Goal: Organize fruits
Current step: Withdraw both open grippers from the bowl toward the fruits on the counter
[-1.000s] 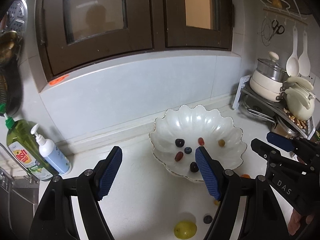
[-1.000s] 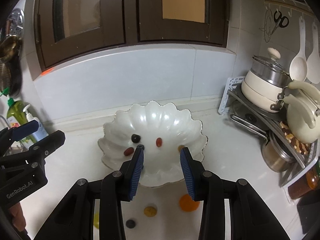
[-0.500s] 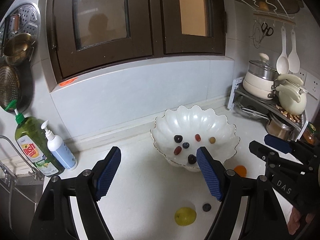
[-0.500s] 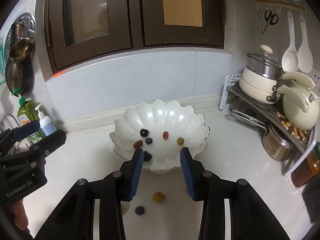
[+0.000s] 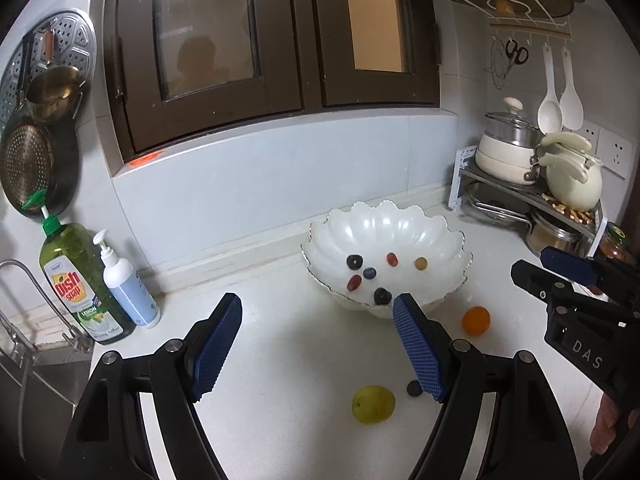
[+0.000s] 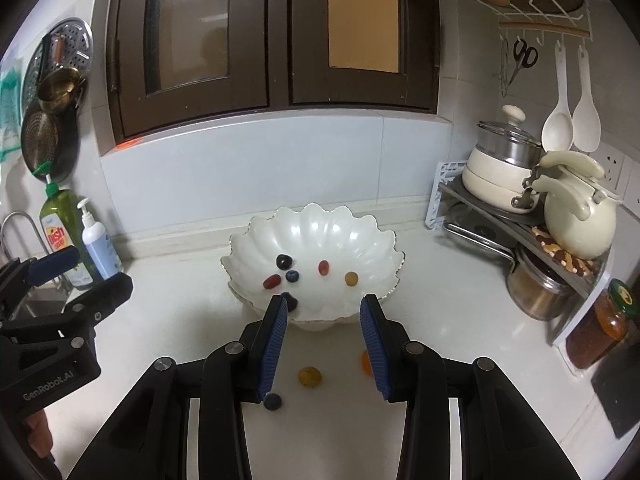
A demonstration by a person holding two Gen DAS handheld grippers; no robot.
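White and scalloped, the bowl sits on the surface with six small fruits inside — while a green fruit, an orange, a yellow-brown one and a dark berry lie loose in front. Both the left gripper and right gripper hang released and empty, so the step looks like choosing the next pick — closing on a loose fruit. Readable: "Dish soap", "LEMON" on the green bottle; "DAS" and "GenRobot.AI" on the grippers.

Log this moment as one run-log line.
left gripper: open, empty | right gripper: open, empty | bowl: six small fruits | counter: fruit left
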